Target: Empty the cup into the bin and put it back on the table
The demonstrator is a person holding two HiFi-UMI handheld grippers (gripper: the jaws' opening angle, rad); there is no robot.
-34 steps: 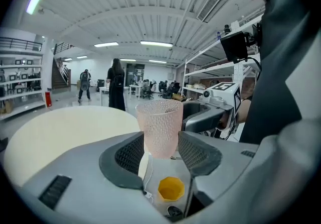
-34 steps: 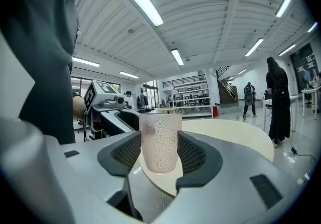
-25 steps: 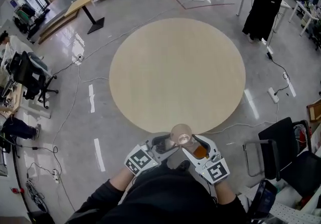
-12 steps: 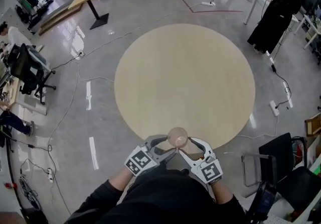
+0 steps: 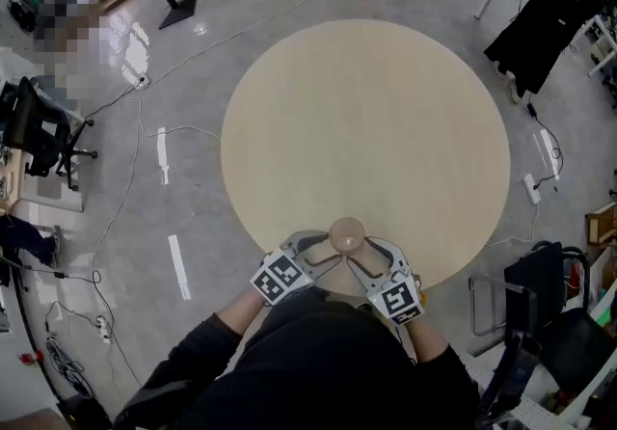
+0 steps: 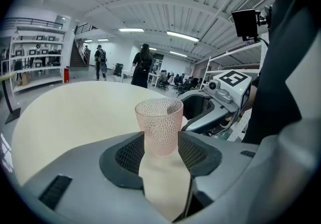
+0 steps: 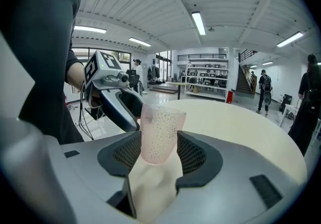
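We clamp the cup (image 5: pixel 346 233) between left hand-held gripper (image 6: pixel 161 146) and right hand-held gripper (image 7: pixel 156 153). It has moved over the surface (image 5: pixel 366 129) edge, so set-down seems next.

At 6 o'clock, left gripper (image 5: pixel 328 253) and right gripper (image 5: pixel 359 255) angle inward, both jaw pairs clamped on the cup (image 5: pixel 346 233).
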